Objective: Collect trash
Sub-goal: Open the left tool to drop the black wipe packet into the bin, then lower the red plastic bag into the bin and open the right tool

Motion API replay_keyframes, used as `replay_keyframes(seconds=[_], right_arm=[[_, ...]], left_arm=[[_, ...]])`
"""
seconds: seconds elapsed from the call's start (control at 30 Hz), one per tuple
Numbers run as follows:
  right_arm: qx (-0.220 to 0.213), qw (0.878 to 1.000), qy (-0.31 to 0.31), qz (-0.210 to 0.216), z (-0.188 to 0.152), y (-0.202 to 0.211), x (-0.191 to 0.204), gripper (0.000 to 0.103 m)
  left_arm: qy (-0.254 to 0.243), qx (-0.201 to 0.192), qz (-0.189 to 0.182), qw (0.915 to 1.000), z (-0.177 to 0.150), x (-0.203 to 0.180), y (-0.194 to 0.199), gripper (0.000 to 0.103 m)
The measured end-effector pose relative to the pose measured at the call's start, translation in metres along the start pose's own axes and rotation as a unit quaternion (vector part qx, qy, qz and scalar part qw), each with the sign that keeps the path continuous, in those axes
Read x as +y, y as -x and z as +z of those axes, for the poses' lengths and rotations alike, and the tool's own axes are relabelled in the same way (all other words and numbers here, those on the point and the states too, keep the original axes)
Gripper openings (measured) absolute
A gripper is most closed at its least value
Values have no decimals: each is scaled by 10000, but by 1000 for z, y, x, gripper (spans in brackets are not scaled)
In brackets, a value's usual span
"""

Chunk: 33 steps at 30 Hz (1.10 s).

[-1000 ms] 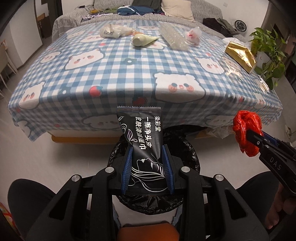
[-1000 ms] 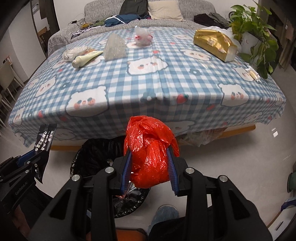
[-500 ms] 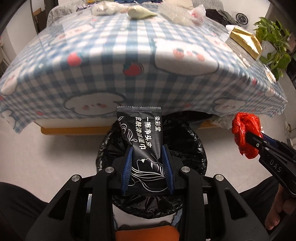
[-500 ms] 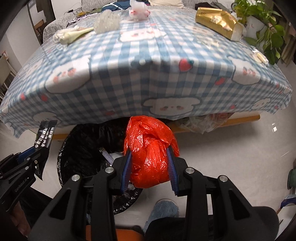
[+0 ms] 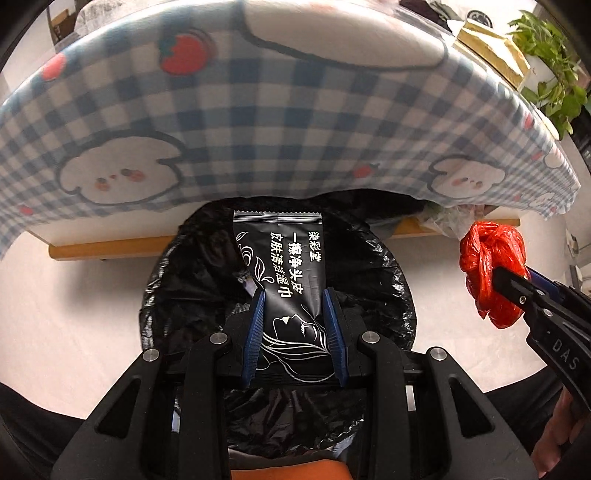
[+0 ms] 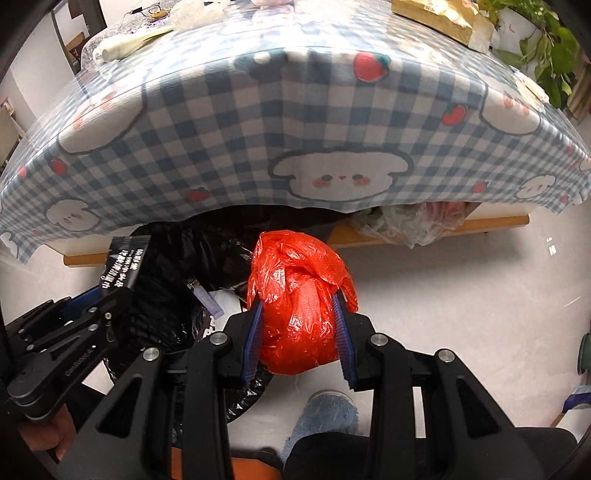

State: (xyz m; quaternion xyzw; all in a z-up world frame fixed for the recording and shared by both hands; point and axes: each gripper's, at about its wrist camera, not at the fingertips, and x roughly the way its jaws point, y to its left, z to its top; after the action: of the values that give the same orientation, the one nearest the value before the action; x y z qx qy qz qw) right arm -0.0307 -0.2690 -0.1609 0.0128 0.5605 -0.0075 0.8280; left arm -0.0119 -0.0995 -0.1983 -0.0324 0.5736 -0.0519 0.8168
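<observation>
At centre frame in both views, the left tongs (image 5: 293, 332), clamped on the black packet (image 5: 284, 273), and the right tongs (image 6: 299, 328), clamped on the red bag (image 6: 299, 306), have been lowered to the black-lined bin (image 5: 384, 273), so release is judged imminent.

A blue-and-white checked tablecloth (image 6: 229, 122) printed with white bears and strawberries drapes over the table's front edge. A potted green plant (image 5: 554, 66) stands at the far right corner, just past a gold package (image 6: 436, 16) lying on the cloth. A fuzzy blue slipper (image 6: 325, 417) rests on the pale floor (image 6: 461, 306)
</observation>
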Motion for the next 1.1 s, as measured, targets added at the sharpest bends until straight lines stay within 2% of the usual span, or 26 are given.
replay_keyframes(seconds=[0.07,0.23,0.3,0.37,0.47,0.6,0.8,1.1], right_arm=[[4,10000,-19,-4,-1,-2,-3,34],[37,10000,-62,-10,-3,-5,-9,34],[45,10000,-77,0,-4,-6,-9,34],[52,10000,-68,14,-3,-7,-8,34],[43,10000,-18,47,-2,-9,-1,34],[-6,9999,79,122,1,-8,14,34],[-84,9992,289,279,5,-4,48,34],[-54,9969,625,466,6,-9,105,34]], left_arm=[[-20,-17,-16,10000,0,-3,-2,32],[-11,-79,109,9999,0,-2,-3,54],[-14,-101,141,9998,1,0,-1,69],[-3,-158,137,9998,1,3,1,73],[28,-229,164,9996,1,10,7,85],[136,-319,197,9992,1,27,17,92],[378,-415,301,9980,-3,60,31,97],[625,-446,466,9960,-15,114,45,97]])
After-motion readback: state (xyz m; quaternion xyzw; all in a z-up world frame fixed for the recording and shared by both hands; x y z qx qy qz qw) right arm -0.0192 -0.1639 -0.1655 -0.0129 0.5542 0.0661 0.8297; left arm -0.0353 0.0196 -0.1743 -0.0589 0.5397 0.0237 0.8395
